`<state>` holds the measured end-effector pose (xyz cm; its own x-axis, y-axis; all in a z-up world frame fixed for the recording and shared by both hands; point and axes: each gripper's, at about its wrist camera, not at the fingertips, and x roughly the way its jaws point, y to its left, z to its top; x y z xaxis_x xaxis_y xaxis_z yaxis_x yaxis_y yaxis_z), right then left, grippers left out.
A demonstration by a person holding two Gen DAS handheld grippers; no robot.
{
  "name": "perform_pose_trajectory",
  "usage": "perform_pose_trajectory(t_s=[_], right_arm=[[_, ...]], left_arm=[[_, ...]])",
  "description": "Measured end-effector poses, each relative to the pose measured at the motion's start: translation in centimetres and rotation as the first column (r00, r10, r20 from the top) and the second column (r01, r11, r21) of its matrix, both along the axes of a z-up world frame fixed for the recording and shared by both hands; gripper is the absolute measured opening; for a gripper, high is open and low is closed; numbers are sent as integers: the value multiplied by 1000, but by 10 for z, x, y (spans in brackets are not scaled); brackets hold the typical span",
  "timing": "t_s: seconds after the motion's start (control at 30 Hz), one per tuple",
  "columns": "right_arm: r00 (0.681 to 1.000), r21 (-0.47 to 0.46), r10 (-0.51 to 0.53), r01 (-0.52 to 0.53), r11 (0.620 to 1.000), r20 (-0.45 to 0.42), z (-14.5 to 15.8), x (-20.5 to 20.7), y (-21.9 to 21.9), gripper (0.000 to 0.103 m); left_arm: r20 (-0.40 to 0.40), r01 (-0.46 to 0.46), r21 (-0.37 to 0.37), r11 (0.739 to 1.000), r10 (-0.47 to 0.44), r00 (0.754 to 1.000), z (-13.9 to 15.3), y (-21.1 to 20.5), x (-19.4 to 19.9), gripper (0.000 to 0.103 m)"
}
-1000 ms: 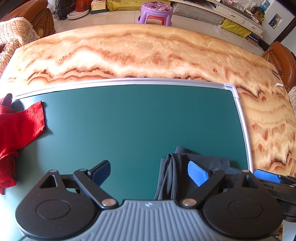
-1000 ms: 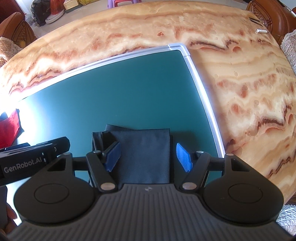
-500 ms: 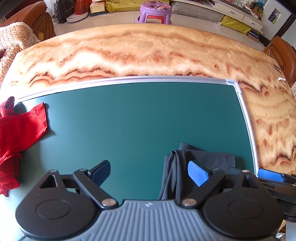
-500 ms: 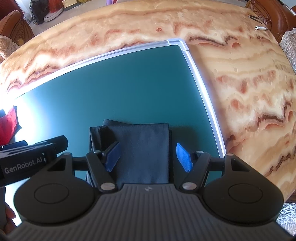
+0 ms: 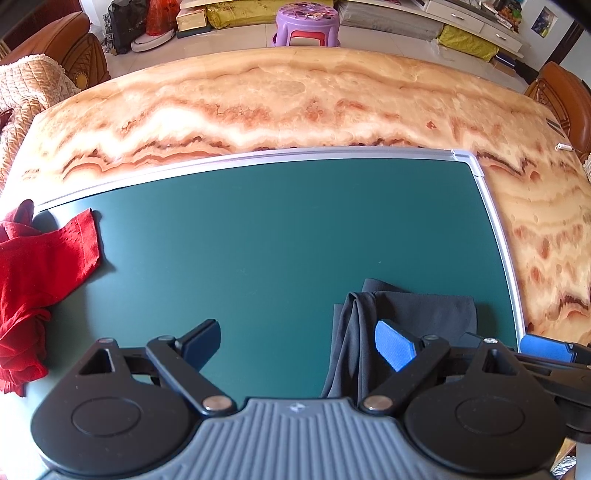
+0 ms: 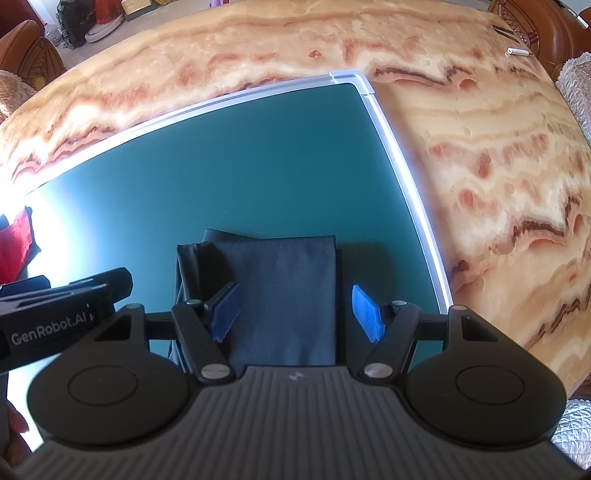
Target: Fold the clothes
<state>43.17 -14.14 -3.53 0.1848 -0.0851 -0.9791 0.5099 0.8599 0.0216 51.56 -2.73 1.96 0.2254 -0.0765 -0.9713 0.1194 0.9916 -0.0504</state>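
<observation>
A dark grey folded garment (image 6: 284,288) lies flat on the green board (image 6: 240,158) near its right edge; it also shows in the left wrist view (image 5: 421,317). My right gripper (image 6: 293,314) is open and hovers over the garment, fingers apart on either side, holding nothing. My left gripper (image 5: 295,343) is open and empty above the board, its right finger over the garment's left edge. A crumpled red garment (image 5: 33,280) lies at the board's left side.
The board (image 5: 280,236) has a silver frame and rests on a marble-patterned table (image 5: 295,103). The left gripper's body (image 6: 62,314) shows at the left of the right wrist view. Chairs, a purple stool (image 5: 306,22) and boxes stand beyond the table.
Both grippers have drawn back a little from the dark garment, which lies still. Jaws stay open.
</observation>
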Motion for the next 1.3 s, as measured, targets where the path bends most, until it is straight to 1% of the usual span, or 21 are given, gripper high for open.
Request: perform_pose_trajectory(t_s=[0.43, 0.57, 0.8, 1.13, 1.3], right_arm=[[1000, -3, -1, 1, 1000, -3, -1, -6, 6, 75], [1000, 7, -18, 18, 1000, -3, 0, -9, 6, 75], [1000, -6, -11, 11, 1000, 0, 2, -12, 9, 75], [1000, -14, -16, 16, 1000, 2, 2, -20, 13, 75], [1000, -16, -22, 22, 1000, 0, 2, -25, 15, 75]], left_arm=[[-2, -5, 10, 1000, 5, 1000, -1, 1, -9, 94], [2, -6, 15, 1000, 6, 1000, 0, 0, -10, 94], [3, -1, 11, 1000, 1, 1000, 1, 2, -13, 94], [11, 20, 40, 999, -20, 1000, 3, -1, -21, 94], [12, 22, 41, 999, -22, 1000, 4, -2, -26, 94]])
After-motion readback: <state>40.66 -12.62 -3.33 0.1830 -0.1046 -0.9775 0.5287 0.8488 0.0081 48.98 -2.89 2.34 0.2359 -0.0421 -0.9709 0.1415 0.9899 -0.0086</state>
